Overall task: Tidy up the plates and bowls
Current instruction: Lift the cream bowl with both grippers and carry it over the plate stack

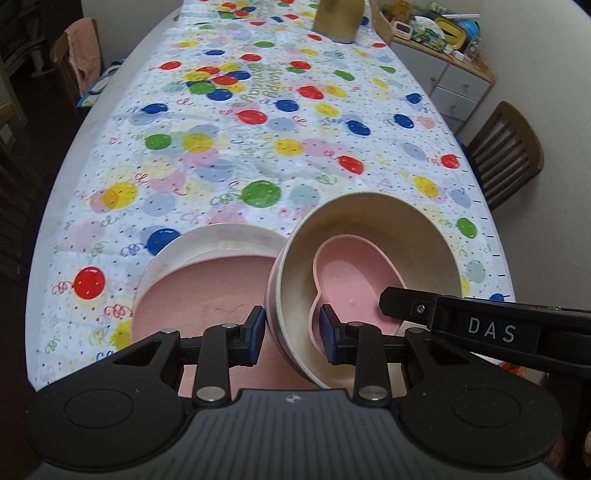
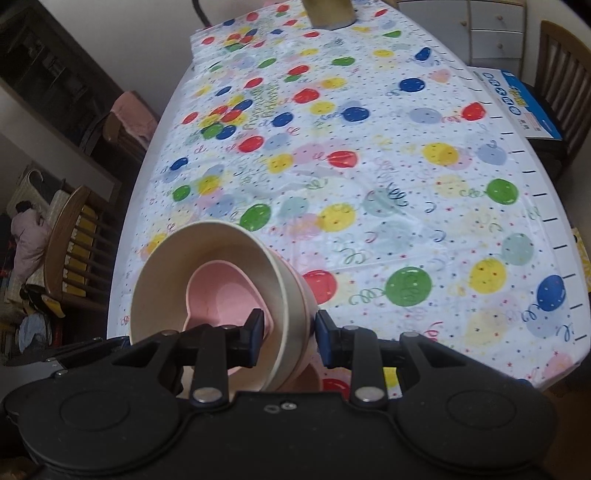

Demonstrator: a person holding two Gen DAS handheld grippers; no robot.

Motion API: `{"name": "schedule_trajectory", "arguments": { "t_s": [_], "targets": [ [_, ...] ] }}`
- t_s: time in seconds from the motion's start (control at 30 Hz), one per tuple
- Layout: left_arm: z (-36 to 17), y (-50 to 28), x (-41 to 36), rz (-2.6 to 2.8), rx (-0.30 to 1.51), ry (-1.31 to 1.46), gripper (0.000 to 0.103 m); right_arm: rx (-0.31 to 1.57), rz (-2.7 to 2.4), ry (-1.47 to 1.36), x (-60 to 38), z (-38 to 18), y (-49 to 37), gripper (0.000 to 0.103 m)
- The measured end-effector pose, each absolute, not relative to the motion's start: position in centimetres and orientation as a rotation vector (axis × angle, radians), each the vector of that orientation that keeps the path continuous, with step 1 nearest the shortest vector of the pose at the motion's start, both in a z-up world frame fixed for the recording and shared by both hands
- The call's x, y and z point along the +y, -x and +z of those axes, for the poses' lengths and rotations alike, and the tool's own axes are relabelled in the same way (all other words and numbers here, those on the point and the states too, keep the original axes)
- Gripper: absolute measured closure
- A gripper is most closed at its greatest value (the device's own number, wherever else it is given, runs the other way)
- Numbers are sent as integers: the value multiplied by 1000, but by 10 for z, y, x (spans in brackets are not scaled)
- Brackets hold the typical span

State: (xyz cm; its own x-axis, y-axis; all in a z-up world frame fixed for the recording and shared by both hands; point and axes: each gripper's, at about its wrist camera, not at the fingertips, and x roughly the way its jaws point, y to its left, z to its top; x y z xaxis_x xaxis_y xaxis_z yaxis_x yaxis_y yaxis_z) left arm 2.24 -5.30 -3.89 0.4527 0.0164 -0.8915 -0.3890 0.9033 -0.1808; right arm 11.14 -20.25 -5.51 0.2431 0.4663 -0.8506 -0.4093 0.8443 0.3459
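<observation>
A cream bowl nested in a pink bowl holds a pink heart-shaped dish. The stack is tilted over a pink plate that lies on a white plate. My left gripper is shut on the stack's near rim, one pad inside, one outside. My right gripper is shut on the stack's right rim; the heart dish shows inside. One right gripper finger reaches in from the right in the left wrist view.
The table carries a balloon-print cloth. A tan cylinder stands at the far end. Wooden chairs stand at both sides, and a cluttered drawer unit at the far right. A blue box lies on a chair.
</observation>
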Motion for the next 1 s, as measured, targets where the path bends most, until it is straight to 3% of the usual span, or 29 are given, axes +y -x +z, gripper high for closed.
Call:
{"name": "schedule_trajectory", "arguments": {
  "t_s": [1.0],
  "targets": [
    [-91,-11,5,238,1171,421,72,1297,592,43,-129,-105,-100,77]
  ]
}}
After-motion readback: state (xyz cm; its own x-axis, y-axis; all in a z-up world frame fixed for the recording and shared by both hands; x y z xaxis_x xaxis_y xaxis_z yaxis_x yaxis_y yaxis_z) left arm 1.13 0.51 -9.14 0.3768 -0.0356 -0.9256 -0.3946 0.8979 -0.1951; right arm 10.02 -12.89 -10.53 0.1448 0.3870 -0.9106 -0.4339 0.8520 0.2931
